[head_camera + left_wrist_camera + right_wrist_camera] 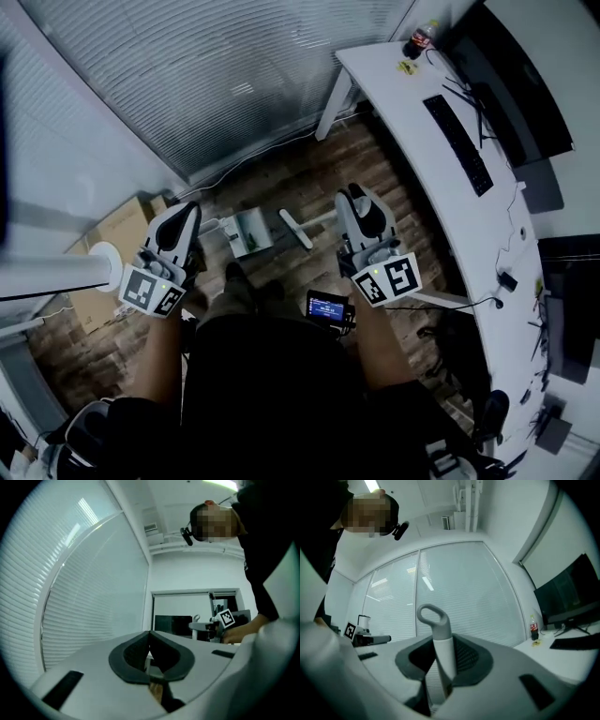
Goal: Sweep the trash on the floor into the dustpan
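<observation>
Head view: the left gripper (190, 214) and the right gripper (355, 195) are held out side by side above the wood-pattern floor (309, 178), in front of the person's body. The broom (296, 229) has its white head on the floor between the two grippers, and its shaft rises toward the right gripper. The dustpan (247, 232), white with green inside, stands on the floor just left of the broom head, near the left gripper's tips. No trash can be made out on the floor. A cardboard box (120, 230) sits at the floor's left edge below the blinds (234, 75). A white desk (441, 197) on the right carries a keyboard (458, 142) and, at its far corner, a cola bottle (419, 39).

Left gripper view: the jaws are closed together with nothing between them.

Right gripper view: the jaws are clamped on the broom handle (443, 656), and its loop end stands above the pads.
</observation>
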{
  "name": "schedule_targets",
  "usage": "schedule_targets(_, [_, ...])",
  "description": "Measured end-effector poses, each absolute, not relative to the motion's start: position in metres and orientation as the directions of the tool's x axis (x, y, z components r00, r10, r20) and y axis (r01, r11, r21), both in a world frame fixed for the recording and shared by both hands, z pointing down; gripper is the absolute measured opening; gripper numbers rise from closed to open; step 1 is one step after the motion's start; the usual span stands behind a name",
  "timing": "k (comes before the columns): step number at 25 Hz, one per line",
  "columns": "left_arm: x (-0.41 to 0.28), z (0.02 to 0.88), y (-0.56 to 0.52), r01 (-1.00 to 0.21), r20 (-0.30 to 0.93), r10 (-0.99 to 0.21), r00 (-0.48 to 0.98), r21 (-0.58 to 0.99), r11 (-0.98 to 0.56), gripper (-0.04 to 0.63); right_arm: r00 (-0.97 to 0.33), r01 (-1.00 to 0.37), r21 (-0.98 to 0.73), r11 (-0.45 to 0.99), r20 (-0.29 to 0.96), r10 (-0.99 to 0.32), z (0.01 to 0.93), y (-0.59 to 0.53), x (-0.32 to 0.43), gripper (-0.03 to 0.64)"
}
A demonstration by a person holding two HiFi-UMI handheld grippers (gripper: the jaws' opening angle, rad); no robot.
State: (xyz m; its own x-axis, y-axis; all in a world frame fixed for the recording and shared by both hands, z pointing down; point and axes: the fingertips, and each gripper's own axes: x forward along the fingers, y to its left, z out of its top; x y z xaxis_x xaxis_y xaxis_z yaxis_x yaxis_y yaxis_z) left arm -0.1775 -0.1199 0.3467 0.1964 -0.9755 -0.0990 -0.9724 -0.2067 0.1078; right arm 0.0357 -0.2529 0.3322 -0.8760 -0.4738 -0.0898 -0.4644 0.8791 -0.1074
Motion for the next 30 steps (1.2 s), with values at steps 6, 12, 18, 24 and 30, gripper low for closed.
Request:
schedule_targets(6, [-0.141,0.349,-0.103,-0.982,-0.098,-0.984,0.150,0.101,-0.160,-0.005,-0.846,-0.528,-0.073,0.846,-0.046,-0.532,0.342,-0.242,0.093,0.091])
schedule_targets(12, [-0.123,0.368,-0.092,-0.978,-0.059,-0.986,0.156,0.128,-0.162,-0.005,-0.779,-0.627,-0.072,0.776,0.028,-0.627,0.369,-0.232,0.142,0.087])
schedule_targets(18, [-0.108,0.363,-0.074,-0.970,-0.064,-0.977,0.205,0.123,-0.211,-0.005,-0.760,-0.649,-0.117,0.752,0.051,-0.648,0.377,-0.197,0.178,0.087])
schedule_targets(24, [-0.110,0.362,-0.032,-0.954,-0.091,-0.965,0.246,0.155,-0.258,-0.005,-0.702,-0.711,-0.116,0.694,0.043,-0.711,0.372,-0.142,0.191,0.084])
schedule_targets(30, [-0.108,0.367,0.035,-0.938,-0.065,-0.946,0.318,0.123,-0.324,-0.005,-0.652,-0.756,-0.094,0.647,0.023,-0.758,0.364,-0.066,0.183,0.081])
